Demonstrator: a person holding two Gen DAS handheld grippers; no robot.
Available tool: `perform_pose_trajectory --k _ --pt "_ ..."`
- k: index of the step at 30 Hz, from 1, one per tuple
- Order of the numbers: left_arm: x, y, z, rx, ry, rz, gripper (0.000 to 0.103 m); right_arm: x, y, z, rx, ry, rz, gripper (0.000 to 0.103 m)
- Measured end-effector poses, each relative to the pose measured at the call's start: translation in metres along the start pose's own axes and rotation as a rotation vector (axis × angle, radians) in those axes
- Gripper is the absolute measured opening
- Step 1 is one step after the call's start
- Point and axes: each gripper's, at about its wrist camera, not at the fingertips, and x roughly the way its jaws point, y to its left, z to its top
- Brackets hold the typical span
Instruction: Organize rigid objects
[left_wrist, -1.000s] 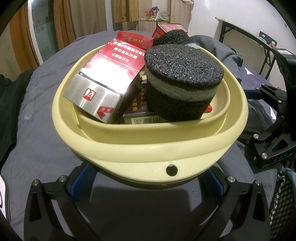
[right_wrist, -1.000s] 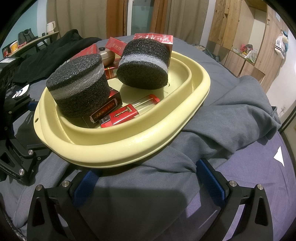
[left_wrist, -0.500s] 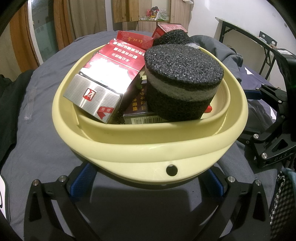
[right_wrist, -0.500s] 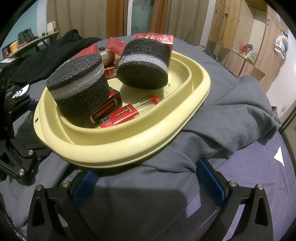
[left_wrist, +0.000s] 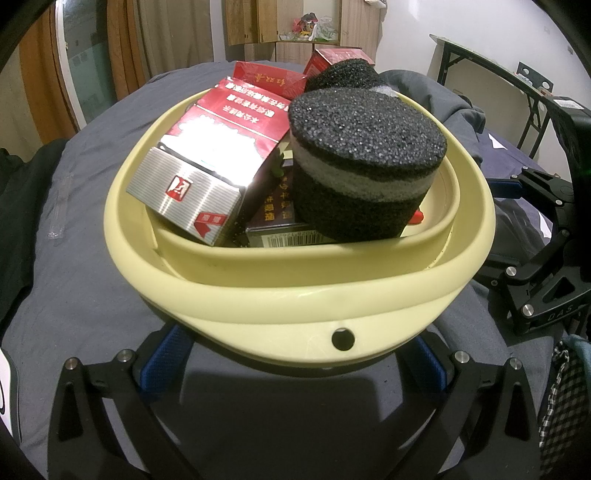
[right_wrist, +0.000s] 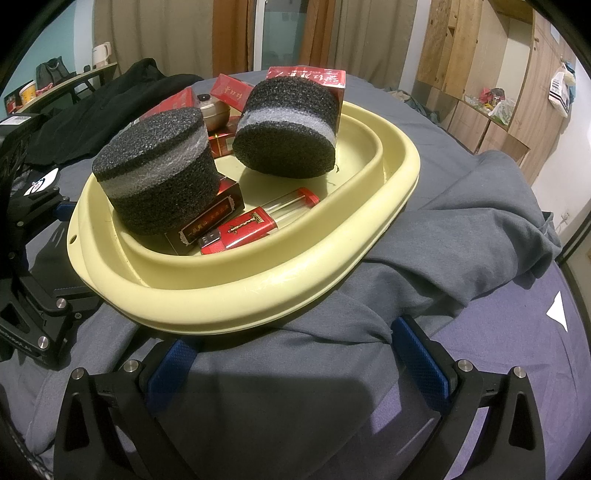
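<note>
A pale yellow basin (left_wrist: 295, 306) sits on a grey cloth (right_wrist: 461, 236) spread over the bed, holding two black foam rolls with a grey band, one (left_wrist: 365, 162) resting on a dark box (right_wrist: 207, 221) and the other (right_wrist: 291, 125) tipped against a red box (right_wrist: 306, 75), beside a red and silver carton (left_wrist: 207, 166) and a red lighter (right_wrist: 243, 230). The left gripper (left_wrist: 291, 363) stands wide, its blue pads either side of the basin's near rim and under it. The right gripper (right_wrist: 295, 356) is also spread wide, empty, over the cloth just below the basin's edge.
</note>
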Motion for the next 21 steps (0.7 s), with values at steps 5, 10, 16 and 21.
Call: perform_pose_trajectory --k 5,10,16,21 --pt "-0.0008 0.0006 -0.0006 0.0 0.0 0.0 0.103 0.0002 -0.0004 0.0 0.0 0.0 0.0 0.103" --pt "-0.0004 0.0003 -0.0003 0.0 0.0 0.0 0.103 0.0002 -0.0005 0.0 0.0 0.0 0.0 0.103" --pt "-0.0004 0.0003 -0.0003 0.0 0.0 0.0 0.103 0.0002 -0.0005 0.0 0.0 0.0 0.0 0.103" --pt "0.0 0.0 0.0 0.0 0.0 0.0 0.103 0.0002 -0.0005 0.0 0.0 0.0 0.001 0.103"
